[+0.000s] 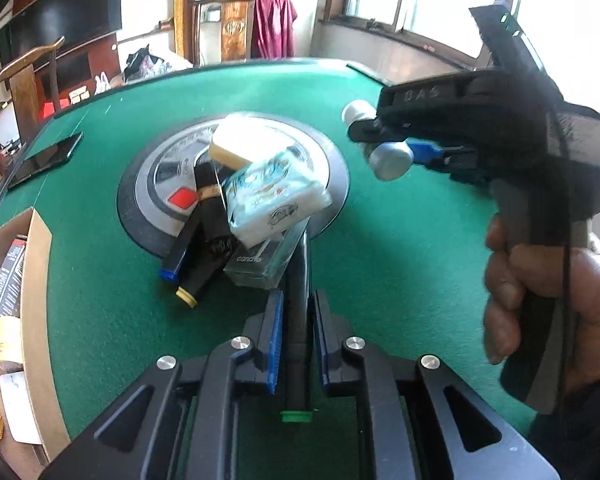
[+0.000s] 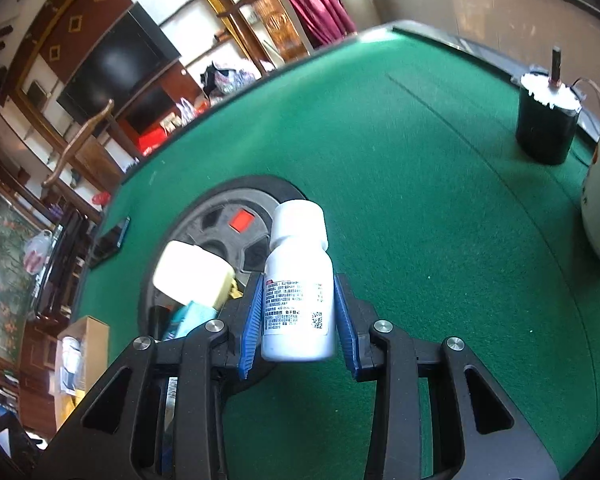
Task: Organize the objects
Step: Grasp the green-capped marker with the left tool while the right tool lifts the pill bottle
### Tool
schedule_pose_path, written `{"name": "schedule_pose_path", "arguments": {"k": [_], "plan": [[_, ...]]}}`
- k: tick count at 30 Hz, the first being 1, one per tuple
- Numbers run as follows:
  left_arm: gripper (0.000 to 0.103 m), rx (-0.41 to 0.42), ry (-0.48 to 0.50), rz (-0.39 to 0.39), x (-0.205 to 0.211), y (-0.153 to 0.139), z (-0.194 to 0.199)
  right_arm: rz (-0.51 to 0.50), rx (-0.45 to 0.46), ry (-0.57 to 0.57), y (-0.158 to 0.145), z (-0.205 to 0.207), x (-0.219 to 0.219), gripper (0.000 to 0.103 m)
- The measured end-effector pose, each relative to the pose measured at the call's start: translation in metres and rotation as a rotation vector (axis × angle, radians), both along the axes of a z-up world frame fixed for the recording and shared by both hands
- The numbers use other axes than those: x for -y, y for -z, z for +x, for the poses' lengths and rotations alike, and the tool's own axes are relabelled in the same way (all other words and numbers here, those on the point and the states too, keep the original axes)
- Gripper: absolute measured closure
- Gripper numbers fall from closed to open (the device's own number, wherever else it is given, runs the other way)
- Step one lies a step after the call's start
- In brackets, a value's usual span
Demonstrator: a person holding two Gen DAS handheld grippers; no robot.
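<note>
Green felt table [image 1: 400, 248] carries a pile at its round centre hub [image 1: 336, 184]: a tissue pack [image 1: 274, 196], a cream soap bar [image 1: 244, 142], a clear candle box [image 1: 260, 264] and two black markers, one blue-capped [image 1: 180, 252], one yellow-capped [image 1: 204, 276]. The left gripper [image 1: 296, 316] is clenched on a black marker with a green cap [image 1: 298, 344], lifted clear of the felt. The right gripper [image 2: 296, 320] grasps a white pill bottle [image 2: 298, 292] above the table. A cardboard box [image 1: 36, 312] sits at the left edge.
</note>
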State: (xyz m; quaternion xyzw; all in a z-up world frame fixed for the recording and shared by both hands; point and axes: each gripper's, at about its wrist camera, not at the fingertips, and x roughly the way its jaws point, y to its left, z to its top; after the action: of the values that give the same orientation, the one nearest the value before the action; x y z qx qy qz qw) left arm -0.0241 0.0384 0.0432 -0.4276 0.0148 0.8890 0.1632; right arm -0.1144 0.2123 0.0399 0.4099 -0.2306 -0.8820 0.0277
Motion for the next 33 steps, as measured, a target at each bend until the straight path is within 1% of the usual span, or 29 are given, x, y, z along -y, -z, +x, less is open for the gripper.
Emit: {"name": "schedule_pose_path", "arguments": {"k": [4,7,12,16,21,22,24,30,33], "plan": [[0.089,-0.029,0.001,0.019,0.004,-0.008,0.001,-0.009,-0.029,-0.003,-0.008,0.006,0.001,0.069],[0.089,-0.003,0.005,0.009,0.004,-0.003,-0.003,-0.002,-0.042,-0.012,-0.013,0.007,0.005,0.069],[0.089,0.031,0.035,-0.032,-0.001,0.007,-0.009,0.007,-0.026,-0.041,-0.013,0.007,0.016,0.069],[0.089,0.048,0.034,-0.054,-0.006,0.012,-0.013,0.006,-0.012,-0.048,-0.009,0.006,0.015,0.069],[0.088,0.064,0.015,-0.055,-0.01,0.017,-0.026,0.0,-0.006,-0.042,-0.007,0.005,0.013,0.069],[0.088,0.05,0.007,-0.055,-0.012,0.018,-0.029,0.0,-0.007,-0.043,-0.008,0.005,0.013,0.069],[0.089,0.033,0.013,-0.08,-0.014,0.021,-0.031,-0.001,-0.009,-0.045,-0.008,0.004,0.014,0.069],[0.09,0.035,0.008,-0.048,-0.005,0.019,-0.023,-0.003,-0.013,-0.05,-0.008,0.003,0.015,0.069],[0.09,-0.001,0.015,-0.024,0.001,0.01,-0.014,-0.003,-0.021,-0.041,-0.009,0.005,0.013,0.069]]}}
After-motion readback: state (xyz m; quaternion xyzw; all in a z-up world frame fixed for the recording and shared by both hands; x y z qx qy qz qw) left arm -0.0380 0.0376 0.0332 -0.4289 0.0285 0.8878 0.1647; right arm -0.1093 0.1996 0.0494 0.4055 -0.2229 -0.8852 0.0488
